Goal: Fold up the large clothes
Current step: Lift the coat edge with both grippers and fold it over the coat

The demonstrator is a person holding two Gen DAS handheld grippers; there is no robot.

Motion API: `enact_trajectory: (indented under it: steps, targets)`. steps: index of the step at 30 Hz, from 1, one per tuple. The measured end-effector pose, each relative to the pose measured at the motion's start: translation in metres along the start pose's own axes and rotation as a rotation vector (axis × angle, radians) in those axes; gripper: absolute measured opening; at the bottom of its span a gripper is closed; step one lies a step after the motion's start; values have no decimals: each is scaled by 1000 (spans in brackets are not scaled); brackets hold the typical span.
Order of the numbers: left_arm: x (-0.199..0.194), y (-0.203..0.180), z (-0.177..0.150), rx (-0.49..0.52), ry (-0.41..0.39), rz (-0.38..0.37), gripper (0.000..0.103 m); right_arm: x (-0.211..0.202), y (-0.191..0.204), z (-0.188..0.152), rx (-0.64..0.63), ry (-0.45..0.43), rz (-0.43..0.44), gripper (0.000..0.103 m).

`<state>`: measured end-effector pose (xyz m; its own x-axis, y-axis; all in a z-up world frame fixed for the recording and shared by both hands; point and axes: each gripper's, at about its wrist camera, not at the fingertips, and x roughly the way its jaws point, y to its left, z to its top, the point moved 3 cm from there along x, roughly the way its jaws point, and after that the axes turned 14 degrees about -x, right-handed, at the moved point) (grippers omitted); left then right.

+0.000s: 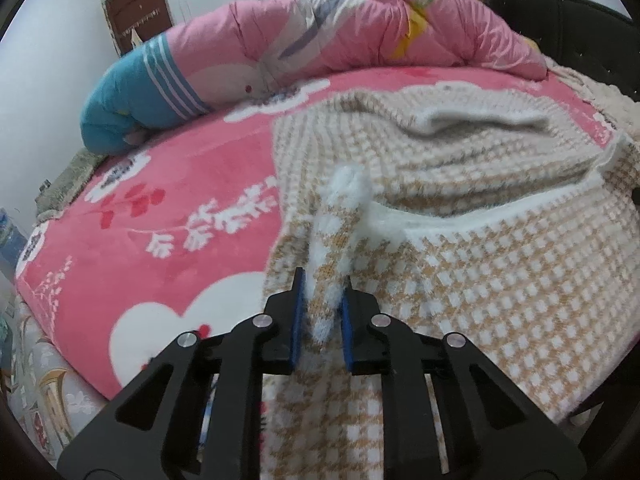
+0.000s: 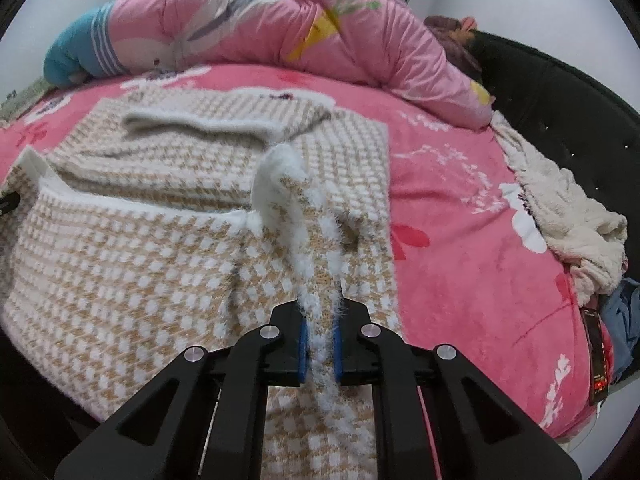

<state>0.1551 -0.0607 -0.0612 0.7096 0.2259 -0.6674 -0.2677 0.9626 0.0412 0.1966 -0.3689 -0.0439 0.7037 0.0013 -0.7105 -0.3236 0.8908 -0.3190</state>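
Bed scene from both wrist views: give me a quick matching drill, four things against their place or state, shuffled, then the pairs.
Things:
1. checked sweater
2. pink quilt
3. cream fleece garment
4. left claw

Places or states:
A. bunched along the far side of the bed
B. heaped at the right edge of the bed, by the dark headboard
C. shut on a fluffy white-edged fold of knit
D. spread on the pink floral blanket, near end lifted

Pairs: 1-D, 2-A, 3-B, 4-C
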Motion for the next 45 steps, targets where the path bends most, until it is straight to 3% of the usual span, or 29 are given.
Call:
enact_trajectory:
  steps: [9, 19, 26, 36, 42, 45]
  targets:
    - [-73, -13, -13, 76, -197, -1, 9, -49, -10, -18, 46, -139, -20, 9]
    - [-143, -8, -16, 1, -336, -5, 8, -98, -13, -42, 85, -260, -35, 8]
    - [-167, -12, 2, 6, -426, 1, 8, -114, -24, -26, 80, -337, -52, 8]
    - [-134, 0, 70, -49, -476, -20, 8, -97, -47, 49, 35, -409, -71, 8]
    - [-77, 9, 140, -78, -458, -55, 8, -58, -68, 112, -8, -413, -102, 8]
    - [-32, 10, 176, -74, -414, -65, 8, -17, -79, 147, -38, -383, -115, 8]
